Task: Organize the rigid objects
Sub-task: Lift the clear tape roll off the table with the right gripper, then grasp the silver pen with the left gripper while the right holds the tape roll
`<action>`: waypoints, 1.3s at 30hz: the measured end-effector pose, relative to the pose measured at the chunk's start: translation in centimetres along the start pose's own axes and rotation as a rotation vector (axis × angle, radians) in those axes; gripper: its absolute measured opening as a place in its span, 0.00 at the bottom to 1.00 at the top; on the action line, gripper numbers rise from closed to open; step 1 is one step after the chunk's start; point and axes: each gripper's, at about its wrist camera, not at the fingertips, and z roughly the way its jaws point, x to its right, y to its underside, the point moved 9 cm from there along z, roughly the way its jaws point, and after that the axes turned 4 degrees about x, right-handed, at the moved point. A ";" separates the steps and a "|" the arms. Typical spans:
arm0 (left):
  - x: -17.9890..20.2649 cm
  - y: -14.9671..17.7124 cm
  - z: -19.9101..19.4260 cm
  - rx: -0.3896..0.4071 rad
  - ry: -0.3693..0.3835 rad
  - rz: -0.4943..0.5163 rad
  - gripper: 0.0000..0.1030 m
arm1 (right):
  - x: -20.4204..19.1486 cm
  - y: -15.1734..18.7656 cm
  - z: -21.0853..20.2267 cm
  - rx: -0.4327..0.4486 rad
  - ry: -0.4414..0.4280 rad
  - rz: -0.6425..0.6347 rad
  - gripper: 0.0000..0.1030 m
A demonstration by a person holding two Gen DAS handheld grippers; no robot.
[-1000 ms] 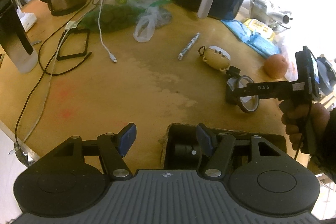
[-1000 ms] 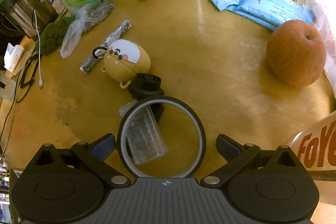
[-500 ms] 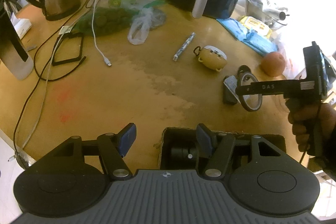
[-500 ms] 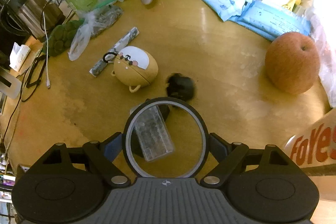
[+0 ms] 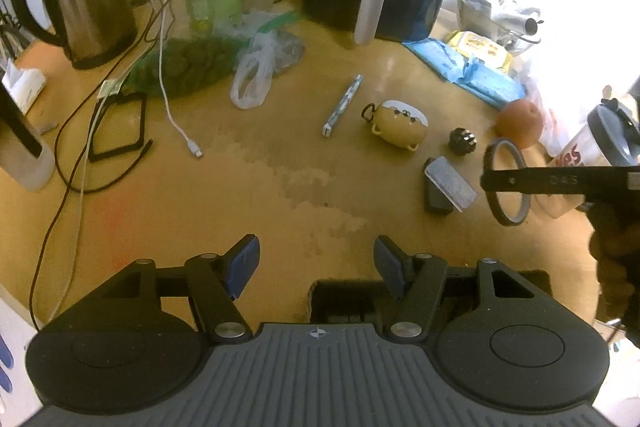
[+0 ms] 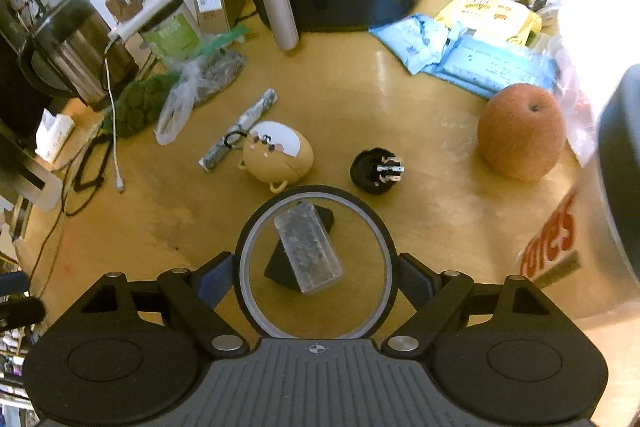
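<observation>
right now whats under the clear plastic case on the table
The clear plastic case lies tilted on a flat black block, whose corners stick out at both ends. The block's middle and the table beneath are covered.

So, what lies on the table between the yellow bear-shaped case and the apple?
A small black knob lies between the case and the apple; the right wrist view shows it best.
</observation>
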 end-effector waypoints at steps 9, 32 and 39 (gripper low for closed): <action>0.1 -2.9 1.7 0.042 -0.015 0.073 0.61 | -0.3 0.5 -2.1 0.030 0.012 0.025 0.85; 0.9 -8.1 8.5 0.089 -0.009 0.190 0.59 | -0.2 1.0 -4.9 0.062 0.069 0.061 0.85; 0.9 -8.7 11.3 0.061 0.001 0.210 0.56 | 0.4 1.8 -5.8 0.073 0.085 0.119 0.85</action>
